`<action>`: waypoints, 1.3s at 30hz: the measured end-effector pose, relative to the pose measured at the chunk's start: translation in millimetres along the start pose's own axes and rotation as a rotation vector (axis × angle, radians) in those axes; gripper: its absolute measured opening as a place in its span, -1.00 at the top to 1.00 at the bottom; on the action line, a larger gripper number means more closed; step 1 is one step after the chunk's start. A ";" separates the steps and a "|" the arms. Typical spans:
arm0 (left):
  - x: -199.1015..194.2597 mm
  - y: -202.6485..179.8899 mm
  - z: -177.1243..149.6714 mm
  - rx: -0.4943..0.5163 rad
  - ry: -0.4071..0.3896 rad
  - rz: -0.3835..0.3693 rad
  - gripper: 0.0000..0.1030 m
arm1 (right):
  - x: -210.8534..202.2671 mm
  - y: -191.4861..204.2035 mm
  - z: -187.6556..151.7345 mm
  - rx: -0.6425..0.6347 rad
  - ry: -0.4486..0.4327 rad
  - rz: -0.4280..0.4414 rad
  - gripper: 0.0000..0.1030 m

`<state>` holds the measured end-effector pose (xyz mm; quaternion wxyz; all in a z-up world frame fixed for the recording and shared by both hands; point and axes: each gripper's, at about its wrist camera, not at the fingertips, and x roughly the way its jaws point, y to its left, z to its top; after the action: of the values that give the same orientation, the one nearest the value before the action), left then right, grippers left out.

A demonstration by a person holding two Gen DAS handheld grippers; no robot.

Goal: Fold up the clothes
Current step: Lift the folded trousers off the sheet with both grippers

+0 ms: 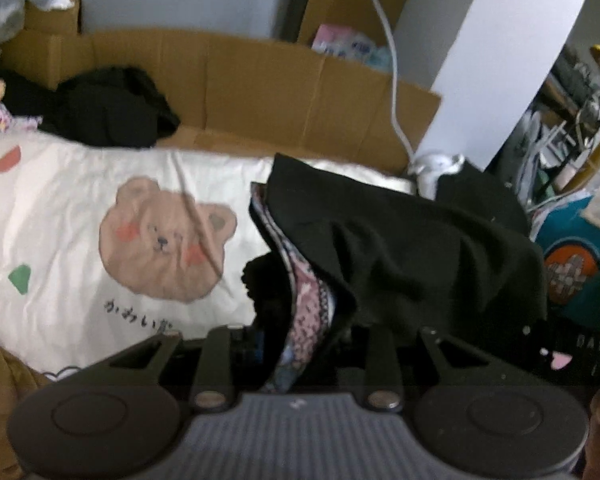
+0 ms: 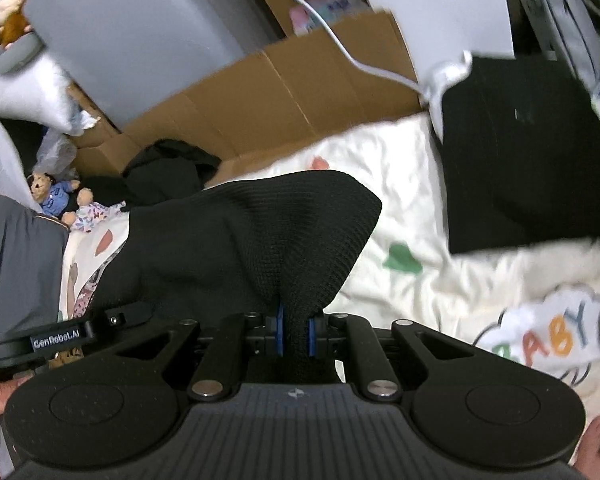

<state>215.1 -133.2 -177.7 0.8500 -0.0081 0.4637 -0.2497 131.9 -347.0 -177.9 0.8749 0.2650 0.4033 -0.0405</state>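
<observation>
A black knit garment (image 2: 260, 236) with a pink patterned lining (image 1: 308, 312) is held up between both grippers over the white bear-print bedsheet (image 1: 80, 216). My right gripper (image 2: 295, 334) is shut on a bunched fold of the black garment between its blue pads (image 2: 280, 332). My left gripper (image 1: 300, 344) is shut on another edge of the same garment (image 1: 400, 248), with cloth draped over and hiding the fingertips. A folded black garment (image 2: 528, 160) lies flat at the sheet's far right corner.
A crumpled black garment (image 1: 112, 108) lies at the far side of the bed by the cardboard wall (image 1: 260, 80). Small dolls (image 2: 64, 200) sit at the left edge. A white cable and clip lamp (image 2: 444, 76) hang near the folded pile. A teal bag (image 1: 576, 256) stands right.
</observation>
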 end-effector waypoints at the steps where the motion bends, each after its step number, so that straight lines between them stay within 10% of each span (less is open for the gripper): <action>1: -5.9 -2.7 1.7 -0.005 -0.020 -0.003 0.41 | -7.2 3.9 5.6 -0.016 -0.017 -0.002 0.78; 28: -146.3 -67.3 59.6 -0.106 -0.303 -0.063 0.41 | -182.2 90.4 138.2 -0.408 -0.170 0.028 0.78; 39: -161.1 -95.2 52.6 -0.116 -0.319 -0.026 0.41 | -199.8 63.4 147.2 -0.373 -0.173 0.097 0.78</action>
<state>145.3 -158.4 2.0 0.9076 -0.1026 0.3365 -0.2289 116.6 -394.3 73.3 0.9412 0.1132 0.3138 0.0544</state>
